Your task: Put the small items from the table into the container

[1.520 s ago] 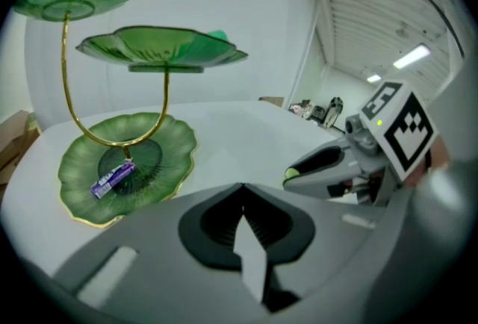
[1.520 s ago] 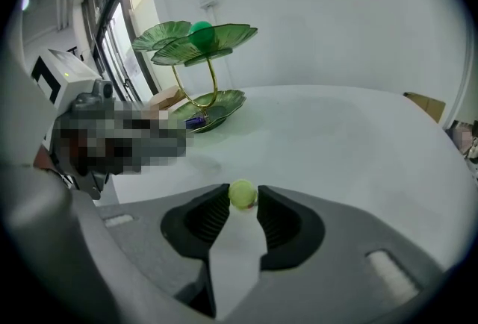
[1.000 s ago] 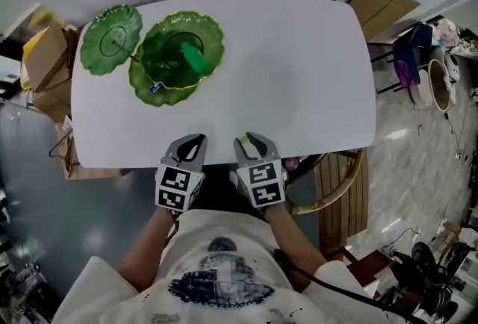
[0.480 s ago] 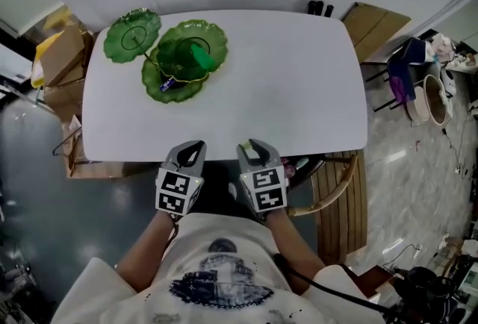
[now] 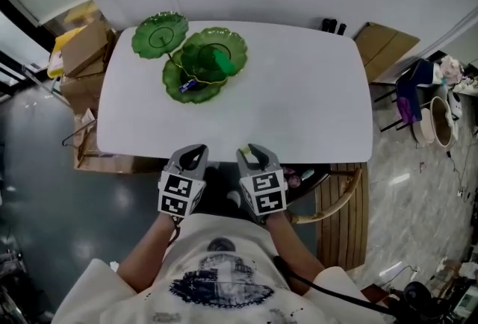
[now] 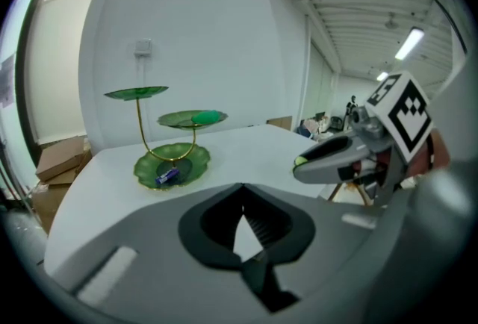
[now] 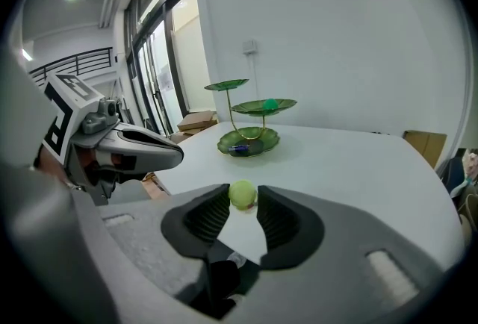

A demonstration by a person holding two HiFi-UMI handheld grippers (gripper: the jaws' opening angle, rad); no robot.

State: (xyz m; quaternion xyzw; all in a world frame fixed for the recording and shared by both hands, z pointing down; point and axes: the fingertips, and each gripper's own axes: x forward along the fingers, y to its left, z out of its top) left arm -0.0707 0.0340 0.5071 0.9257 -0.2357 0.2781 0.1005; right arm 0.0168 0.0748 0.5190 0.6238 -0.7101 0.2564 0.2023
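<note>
A three-tier stand of green leaf-shaped plates (image 5: 160,34) stands at the far left of the white table (image 5: 299,91). A green item (image 5: 221,60) lies on its middle plate and a small blue item (image 5: 187,83) on the bottom plate. Both grippers hover side by side at the table's near edge, well short of the stand. My right gripper (image 7: 242,197) is shut on a small yellow-green ball (image 7: 242,192), pinched between its tips. My left gripper (image 6: 243,189) is shut with nothing in it.
Cardboard boxes (image 5: 82,46) stand on the floor left of the table. A wooden chair (image 5: 336,188) sits at the near right corner. More cardboard (image 5: 385,46) and clutter lie on the right. A white wall runs behind the table.
Both grippers have risen a little at the table's near edge, still side by side. The table and stand now look smaller and further right in the head view. Jaws unchanged.
</note>
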